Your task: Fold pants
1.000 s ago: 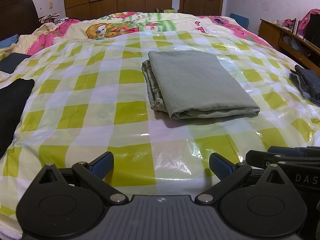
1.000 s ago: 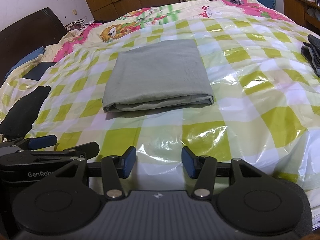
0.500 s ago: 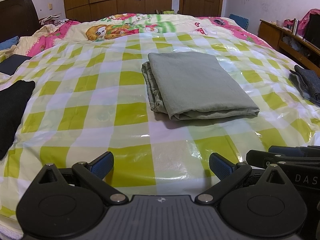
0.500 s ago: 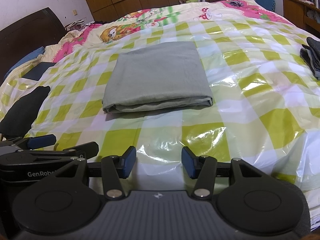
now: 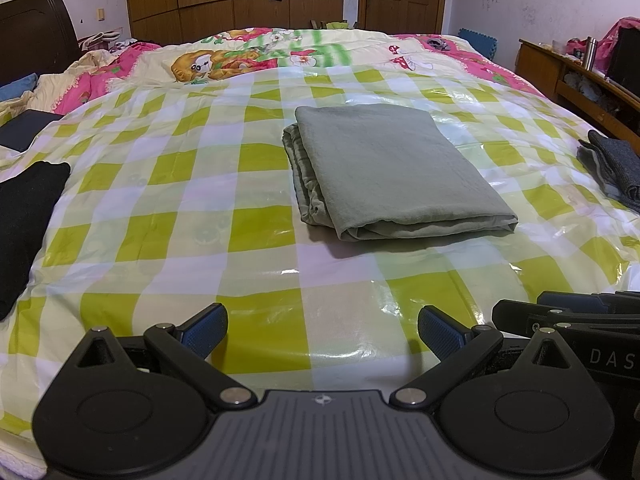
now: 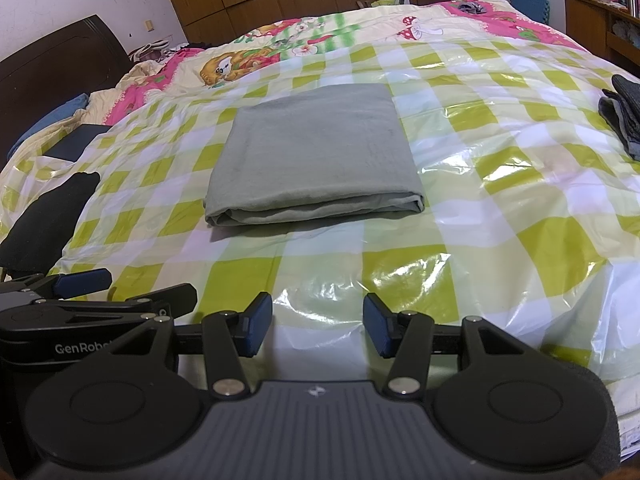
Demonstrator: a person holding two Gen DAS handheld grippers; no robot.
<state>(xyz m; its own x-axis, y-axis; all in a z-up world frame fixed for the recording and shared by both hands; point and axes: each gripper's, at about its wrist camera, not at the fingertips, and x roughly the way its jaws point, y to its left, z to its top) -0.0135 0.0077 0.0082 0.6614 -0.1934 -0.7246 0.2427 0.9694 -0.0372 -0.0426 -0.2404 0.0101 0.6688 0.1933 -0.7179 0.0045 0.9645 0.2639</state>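
Observation:
The grey-green pants (image 5: 392,172) lie folded into a flat rectangle on the green-and-white checked plastic sheet (image 5: 168,208) over the bed; they also show in the right wrist view (image 6: 316,156). My left gripper (image 5: 322,332) is open and empty, near the bed's front edge, well short of the pants. My right gripper (image 6: 318,328) is open and empty, beside the left one and also short of the pants. Each gripper shows at the edge of the other's view.
A black garment (image 5: 24,216) lies at the left edge of the bed. A dark grey folded garment (image 5: 612,168) lies at the right edge. A cartoon quilt (image 5: 280,56) covers the far end. A wooden desk (image 5: 576,76) stands at right, wardrobes behind.
Both views have tilted up slightly, so the pants sit a little lower in frame. The pants and both grippers' jaws have not changed.

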